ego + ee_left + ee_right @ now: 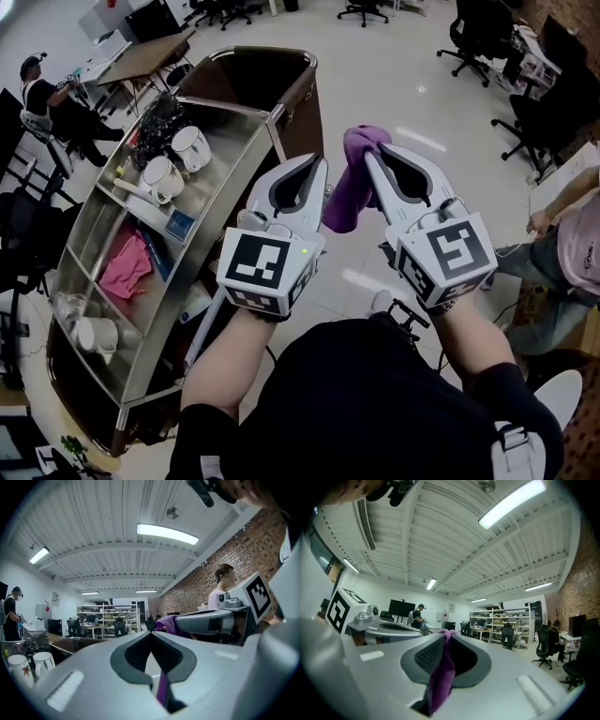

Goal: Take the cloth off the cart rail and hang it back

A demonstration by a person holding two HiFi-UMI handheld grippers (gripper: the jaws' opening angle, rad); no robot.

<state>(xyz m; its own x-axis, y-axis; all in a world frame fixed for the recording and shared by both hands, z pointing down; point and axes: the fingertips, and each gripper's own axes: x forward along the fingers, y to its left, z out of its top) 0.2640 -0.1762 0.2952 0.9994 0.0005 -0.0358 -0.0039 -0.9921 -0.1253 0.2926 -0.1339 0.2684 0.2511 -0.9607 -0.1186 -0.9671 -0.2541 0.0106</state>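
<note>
The purple cloth [349, 197] hangs in the air between my two grippers, off the cart rail [246, 111]. My right gripper [368, 155] is shut on the cloth's bunched top; in the right gripper view the cloth [440, 677] runs down between the closed jaws of that gripper [446, 634]. My left gripper [322, 164] is held close beside it, to its left, and touches the cloth's left edge. In the left gripper view the left gripper's [151, 633] jaws meet at the tip, with a strip of cloth [162, 688] caught between them.
The steel cart [211, 211] stands at the left with white mugs [161, 178], a pink cloth [127, 267] and a dark bin [253, 80] at its far end. One person [56, 103] sits at the back left, another [572, 244] at the right. Office chairs [478, 33] stand behind.
</note>
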